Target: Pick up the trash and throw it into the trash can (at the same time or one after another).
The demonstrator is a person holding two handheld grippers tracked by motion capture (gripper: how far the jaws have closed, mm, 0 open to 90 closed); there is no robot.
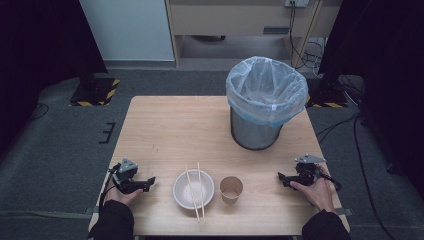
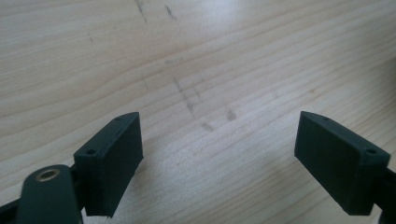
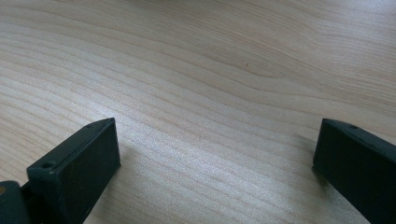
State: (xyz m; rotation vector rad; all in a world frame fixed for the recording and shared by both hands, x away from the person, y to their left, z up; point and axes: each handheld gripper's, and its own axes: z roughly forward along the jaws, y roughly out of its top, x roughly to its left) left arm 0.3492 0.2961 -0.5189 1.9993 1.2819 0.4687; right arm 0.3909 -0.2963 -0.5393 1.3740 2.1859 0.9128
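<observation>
Both my claws rest on the table [image 1: 160, 125] with jaws spread wide and nothing between them. My left gripper [image 1: 148, 183] sits just left of the white bowl [image 1: 193, 189]; my right gripper [image 1: 281, 178] lies farther off to the bowl's right, beyond the paper cup [image 1: 231, 189] that stands just beside the bowl. Two chopsticks [image 1: 195, 190] lie across the bowl's rim. Behind the bowl and to the right, the lined bin [image 1: 265, 100] waits. I judge nothing is begun: this looks like clearing up. Next, my right claw must reach for the cup and close gently, since thin paper crushes.
</observation>
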